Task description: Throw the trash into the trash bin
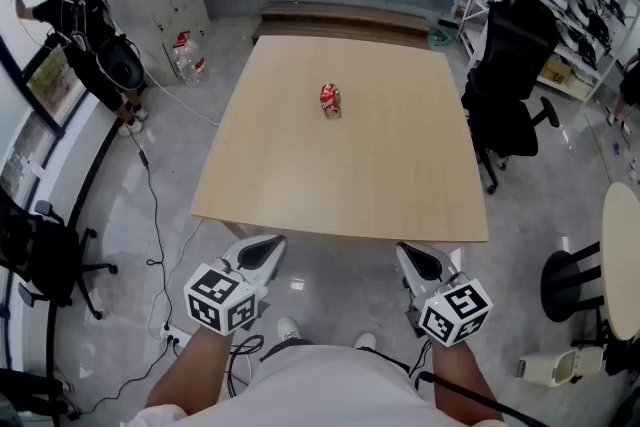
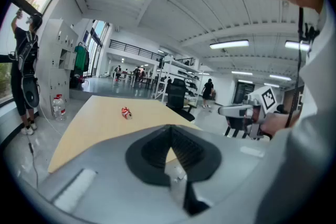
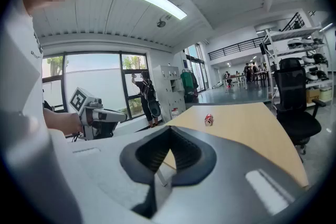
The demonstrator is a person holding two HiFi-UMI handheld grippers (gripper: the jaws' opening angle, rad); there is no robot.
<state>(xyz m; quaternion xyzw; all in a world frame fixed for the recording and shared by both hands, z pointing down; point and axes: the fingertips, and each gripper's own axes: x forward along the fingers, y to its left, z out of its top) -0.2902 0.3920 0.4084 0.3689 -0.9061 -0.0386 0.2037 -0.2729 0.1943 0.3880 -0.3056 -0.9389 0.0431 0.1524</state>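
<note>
A crushed red can (image 1: 330, 100) lies alone near the middle of the pale wooden table (image 1: 300, 165). It also shows small and far ahead as the can (image 2: 126, 112) and the can (image 3: 209, 120) in the two gripper views. My left gripper (image 1: 262, 253) and right gripper (image 1: 420, 263) hang side by side just short of the table's near edge, well back from the can. Both point forward and slightly down. The left gripper's (image 2: 170, 128) jaws meet with nothing between them, and so do the right gripper's (image 3: 170, 129).
A black office chair (image 1: 510, 85) stands at the table's right side, and another black chair (image 1: 40, 255) at the far left. A water bottle (image 1: 187, 55) sits on the floor by lockers. A person (image 1: 85, 35) stands at the window. A round table (image 1: 625, 255) is at right.
</note>
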